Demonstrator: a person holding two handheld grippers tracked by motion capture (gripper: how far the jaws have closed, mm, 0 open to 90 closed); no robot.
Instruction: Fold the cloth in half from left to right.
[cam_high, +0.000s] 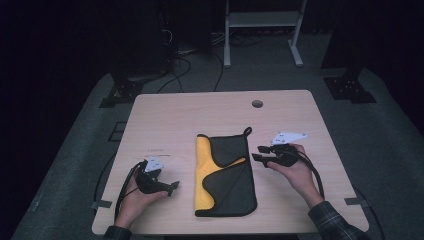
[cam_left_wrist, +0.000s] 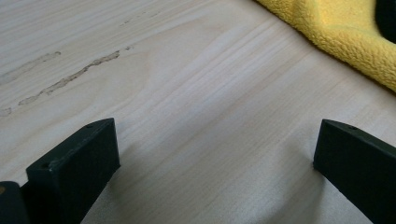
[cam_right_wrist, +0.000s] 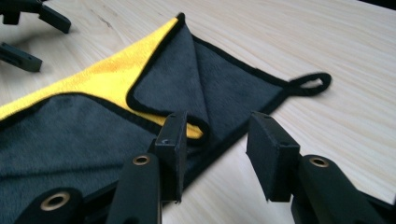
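A folded cloth (cam_high: 227, 175), dark grey with a yellow inner side and black trim, lies flat in the middle of the wooden table (cam_high: 165, 115); its hanging loop (cam_high: 247, 131) points to the far right. My right gripper (cam_high: 258, 153) sits just right of the cloth, open. In the right gripper view its jaws (cam_right_wrist: 217, 135) straddle the cloth's (cam_right_wrist: 187, 79) right edge near a folded-over corner, pinching nothing; the loop (cam_right_wrist: 310, 84) lies beyond. My left gripper (cam_high: 172, 188) rests left of the cloth, open over bare wood (cam_left_wrist: 215, 154), with the yellow edge (cam_left_wrist: 345, 37) ahead at the right. The left gripper (cam_right_wrist: 51, 45) also appears far off.
A round cable hole (cam_high: 257, 103) sits near the table's far edge. Beyond the table lie dark floor, cables and a white metal stand (cam_high: 260, 20). Bare wood stretches along the far half of the table and both sides of the cloth.
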